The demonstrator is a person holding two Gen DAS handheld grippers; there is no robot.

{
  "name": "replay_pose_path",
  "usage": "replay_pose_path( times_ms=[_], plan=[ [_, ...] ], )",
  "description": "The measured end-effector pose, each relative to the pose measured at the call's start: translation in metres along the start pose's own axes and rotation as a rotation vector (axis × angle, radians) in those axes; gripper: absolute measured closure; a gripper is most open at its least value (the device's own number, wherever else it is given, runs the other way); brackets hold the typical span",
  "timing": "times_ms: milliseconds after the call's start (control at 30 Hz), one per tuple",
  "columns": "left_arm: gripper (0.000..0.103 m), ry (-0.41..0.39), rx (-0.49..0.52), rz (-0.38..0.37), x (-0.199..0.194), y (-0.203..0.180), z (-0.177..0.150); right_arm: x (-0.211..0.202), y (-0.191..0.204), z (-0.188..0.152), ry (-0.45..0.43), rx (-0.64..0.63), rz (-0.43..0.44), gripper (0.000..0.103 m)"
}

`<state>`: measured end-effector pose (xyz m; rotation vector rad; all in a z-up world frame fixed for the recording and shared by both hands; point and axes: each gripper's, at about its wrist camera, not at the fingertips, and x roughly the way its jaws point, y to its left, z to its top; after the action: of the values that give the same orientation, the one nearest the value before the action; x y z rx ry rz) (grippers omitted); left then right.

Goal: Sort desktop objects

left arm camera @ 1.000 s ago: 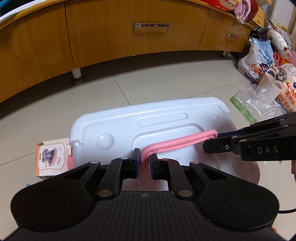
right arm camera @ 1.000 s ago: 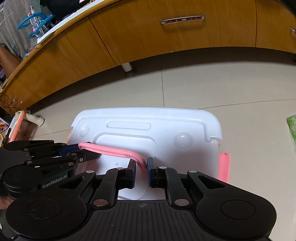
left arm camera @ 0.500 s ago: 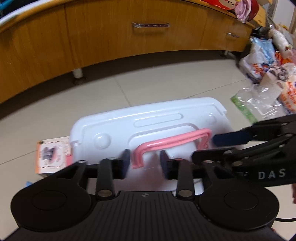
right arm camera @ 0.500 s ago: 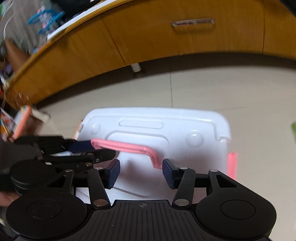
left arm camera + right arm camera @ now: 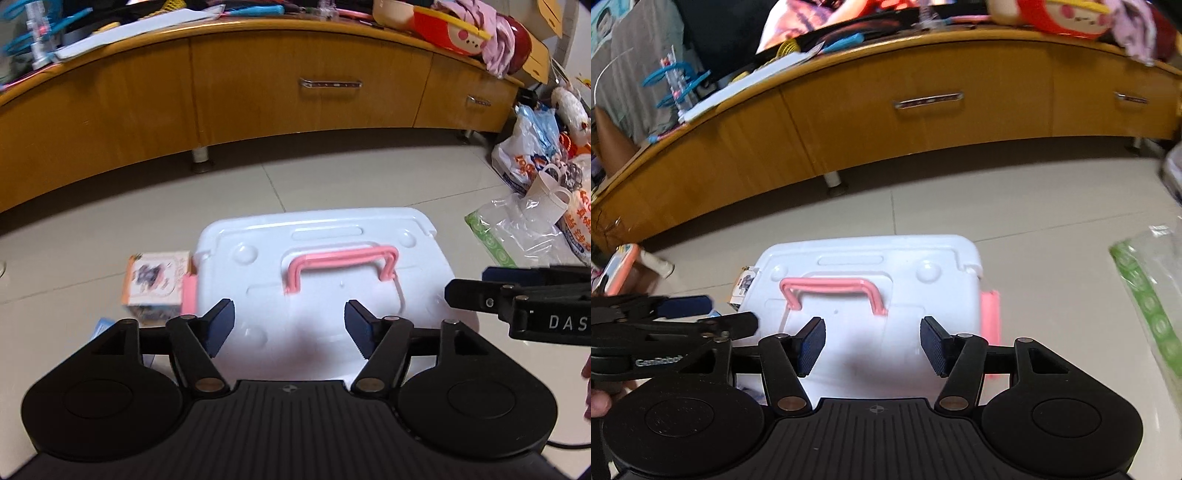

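A white plastic storage box (image 5: 332, 240) (image 5: 934, 295) with a closed lid stands on the tiled floor. Its pink handle (image 5: 340, 258) (image 5: 831, 286) stands up on the lid. My left gripper (image 5: 290, 326) is open and empty, above the near part of the lid. My right gripper (image 5: 871, 345) is open and empty, also above the near part of the lid. The right gripper shows at the right edge of the left wrist view (image 5: 517, 295), and the left gripper at the left edge of the right wrist view (image 5: 683, 317).
A small picture carton (image 5: 155, 284) stands against the box's left side. A long wooden cabinet (image 5: 258, 99) with a cluttered top runs behind. Plastic bags and a white cup (image 5: 546, 188) lie on the floor to the right.
Both grippers were shut on the pink handle one second ago. Both have opened, let go of it and pulled back and up. The handle stays on the lid.
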<state>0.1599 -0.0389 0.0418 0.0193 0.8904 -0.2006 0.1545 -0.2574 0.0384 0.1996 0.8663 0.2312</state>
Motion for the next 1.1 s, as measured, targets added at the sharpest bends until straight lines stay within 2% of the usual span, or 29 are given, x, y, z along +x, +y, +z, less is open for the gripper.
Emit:
replay_pose_path(
  times_ms=[100, 167, 267, 400, 567, 667, 733, 1000, 1100],
  plan=[
    [0.026, 0.005, -0.005, 0.029, -0.019, -0.002, -0.018, -0.019, 0.004, -0.023, -0.024, 0.064, 0.002, 0.048],
    [0.025, 0.006, -0.006, 0.071, -0.032, -0.004, -0.033, -0.032, 0.009, -0.042, -0.039, 0.108, -0.008, 0.043],
    [0.022, -0.005, -0.041, 0.136, -0.053, -0.005, -0.057, -0.055, 0.016, -0.073, -0.076, 0.159, -0.04, 0.042],
    [0.01, -0.022, -0.065, 0.183, -0.08, -0.008, -0.089, -0.081, 0.026, -0.115, -0.091, 0.213, -0.112, 0.041],
    [0.003, -0.028, 0.068, 0.252, -0.104, -0.027, -0.118, -0.096, 0.048, -0.156, -0.073, 0.204, -0.173, 0.04],
    [0.002, -0.003, 0.111, 0.24, -0.111, -0.035, -0.128, -0.1, 0.062, -0.176, -0.065, 0.198, -0.184, 0.039],
    [0.002, 0.003, 0.117, 0.257, -0.117, -0.036, -0.134, -0.103, 0.066, -0.186, -0.057, 0.215, -0.183, 0.038],
    [0.0, -0.006, 0.096, 0.231, -0.132, -0.032, -0.144, -0.12, 0.069, -0.193, -0.076, 0.204, -0.239, 0.036],
    [0.0, -0.033, 0.082, 0.221, -0.135, -0.029, -0.146, -0.12, 0.063, -0.198, -0.07, 0.221, -0.256, 0.035]
  ],
)
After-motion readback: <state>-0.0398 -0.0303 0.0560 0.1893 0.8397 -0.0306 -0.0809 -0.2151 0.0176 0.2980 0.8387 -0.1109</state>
